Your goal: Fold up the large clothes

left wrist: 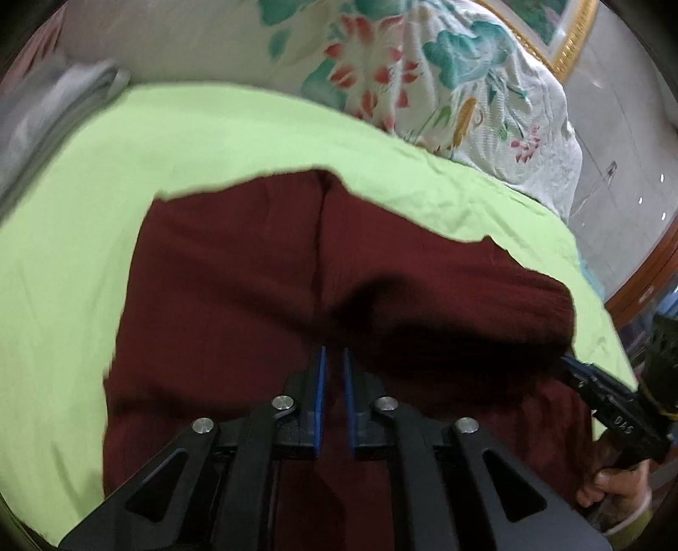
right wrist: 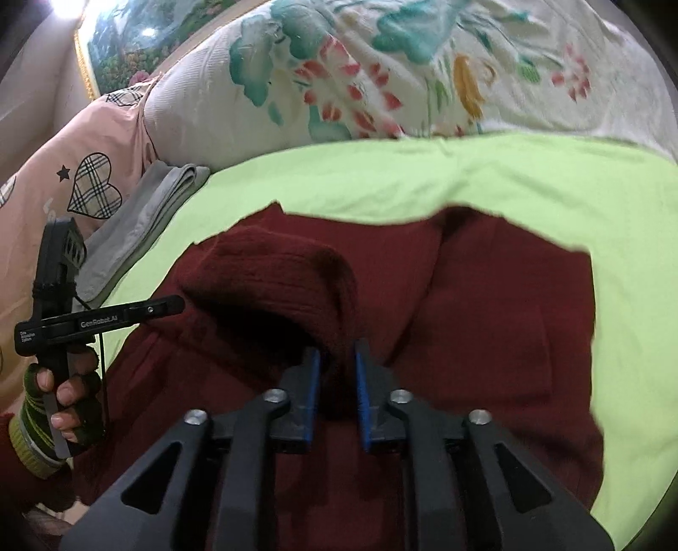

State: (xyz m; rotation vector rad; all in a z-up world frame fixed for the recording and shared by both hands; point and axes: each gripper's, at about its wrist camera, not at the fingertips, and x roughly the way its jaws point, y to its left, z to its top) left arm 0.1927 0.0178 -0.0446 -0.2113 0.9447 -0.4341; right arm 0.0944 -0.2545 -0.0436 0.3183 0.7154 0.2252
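A dark red knitted garment (left wrist: 237, 271) lies on a light green sheet (left wrist: 84, 212) on a bed; it also shows in the right wrist view (right wrist: 500, 305). My left gripper (left wrist: 333, 360) is shut on a lifted fold of the garment near its lower edge. My right gripper (right wrist: 337, 360) is shut on the same raised fold (right wrist: 275, 271), which bulges up between the two grippers. The right gripper also shows at the right edge of the left wrist view (left wrist: 601, 394), and the left gripper at the left of the right wrist view (right wrist: 127, 313).
A white floral quilt (left wrist: 423, 76) is bunched behind the green sheet. A folded grey cloth (right wrist: 144, 229) lies at the left side, next to a pink cover with checked hearts (right wrist: 63, 182). A gold-framed picture (left wrist: 563, 34) and a wooden bed edge (left wrist: 652, 275) show at the right.
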